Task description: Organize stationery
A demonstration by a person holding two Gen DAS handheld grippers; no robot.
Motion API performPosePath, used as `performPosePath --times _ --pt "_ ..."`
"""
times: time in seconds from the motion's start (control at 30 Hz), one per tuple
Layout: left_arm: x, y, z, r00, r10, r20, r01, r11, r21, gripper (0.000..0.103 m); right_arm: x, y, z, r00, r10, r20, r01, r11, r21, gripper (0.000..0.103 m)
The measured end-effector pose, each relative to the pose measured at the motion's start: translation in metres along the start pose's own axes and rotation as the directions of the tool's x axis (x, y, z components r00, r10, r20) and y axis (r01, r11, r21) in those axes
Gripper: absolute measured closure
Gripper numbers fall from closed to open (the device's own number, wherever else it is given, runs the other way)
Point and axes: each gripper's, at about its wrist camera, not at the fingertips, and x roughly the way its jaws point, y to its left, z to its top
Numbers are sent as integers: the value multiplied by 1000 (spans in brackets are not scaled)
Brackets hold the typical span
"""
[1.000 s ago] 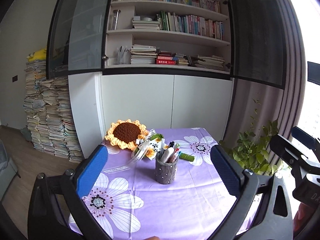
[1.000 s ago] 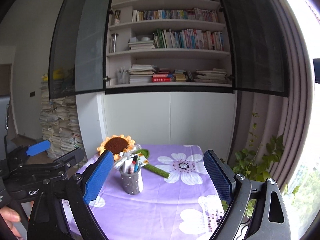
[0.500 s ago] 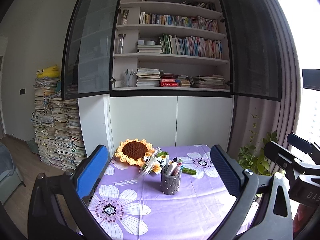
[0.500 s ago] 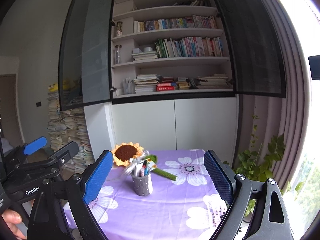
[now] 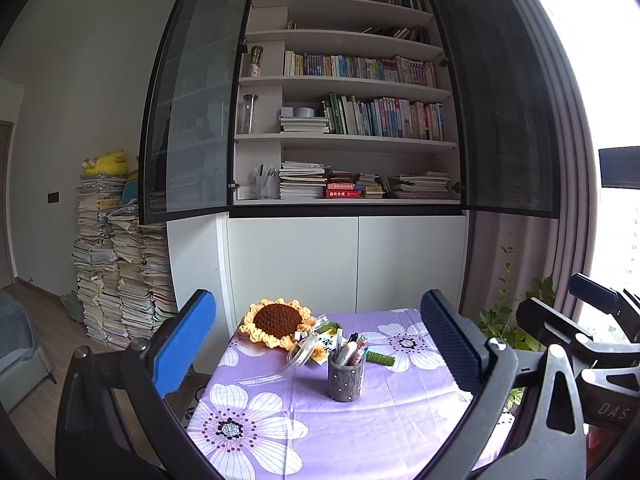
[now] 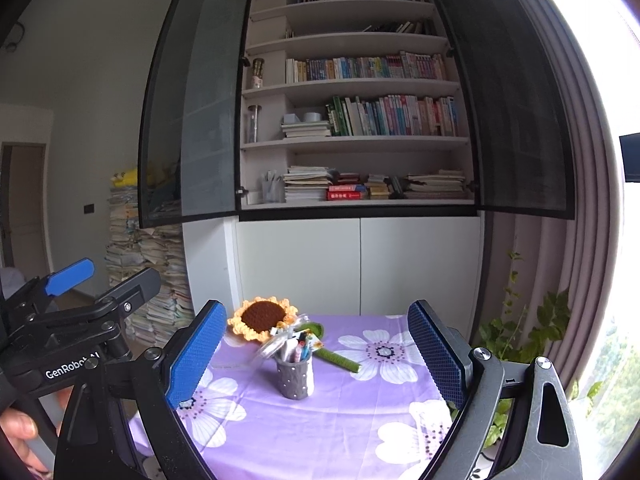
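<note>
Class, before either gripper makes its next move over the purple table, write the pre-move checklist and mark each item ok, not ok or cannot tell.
1. Left gripper open, nothing between its pads: ok.
2. Right gripper open and empty: ok.
3. Grey pen holder upright on the tablecloth: ok.
4. Pens standing inside the holder: ok.
5. No loose stationery left on the cloth: cannot tell; a green stick-like item lies behind the holder, beside the crochet sunflower.
6. Grippers apart from each other: ok.
</note>
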Motion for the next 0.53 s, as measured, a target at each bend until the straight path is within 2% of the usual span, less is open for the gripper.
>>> performPosePath --times 0.53 --pt "3 0 -4 1000 -3 -16 3 1000 5 1 2 0 2 1000 1 -7 -1 1000 -3 10"
